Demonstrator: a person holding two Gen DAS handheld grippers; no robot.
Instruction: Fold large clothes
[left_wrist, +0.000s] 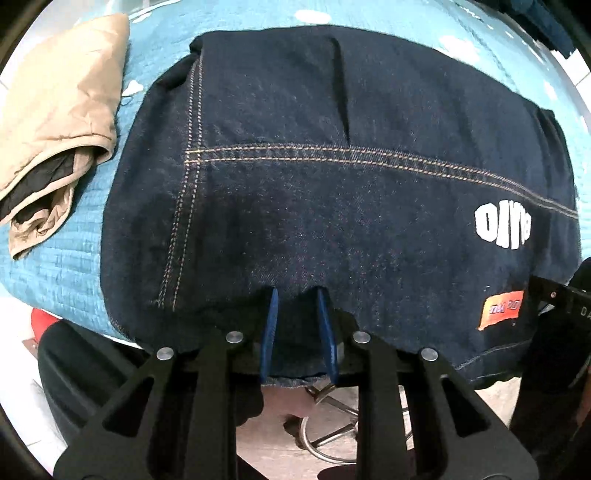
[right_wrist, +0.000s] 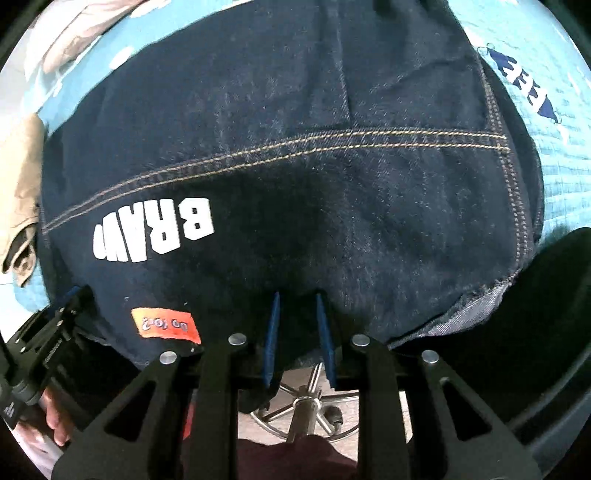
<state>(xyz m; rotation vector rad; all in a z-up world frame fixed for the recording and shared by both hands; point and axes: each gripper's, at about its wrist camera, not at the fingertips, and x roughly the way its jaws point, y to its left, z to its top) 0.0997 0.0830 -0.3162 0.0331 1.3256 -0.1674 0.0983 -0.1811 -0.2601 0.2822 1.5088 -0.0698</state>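
A dark blue denim garment (left_wrist: 332, 184) with tan double stitching lies spread on a teal bedcover (left_wrist: 55, 266). It bears white block letters (left_wrist: 502, 227) and an orange patch (left_wrist: 502, 310). My left gripper (left_wrist: 297, 291) is shut on the garment's near hem, left of the patch, with cloth bunched between the blue pads. In the right wrist view the same garment (right_wrist: 295, 184) fills the frame, and my right gripper (right_wrist: 297, 295) is shut on the near hem to the right of the orange patch (right_wrist: 166, 326). Both point steeply down.
A folded beige jacket (left_wrist: 62, 110) with dark lining lies on the bedcover left of the denim. A chrome stool base (right_wrist: 306, 406) stands on the floor below the bed's near edge. A hand (right_wrist: 55, 424) holds the left gripper's body at the lower left.
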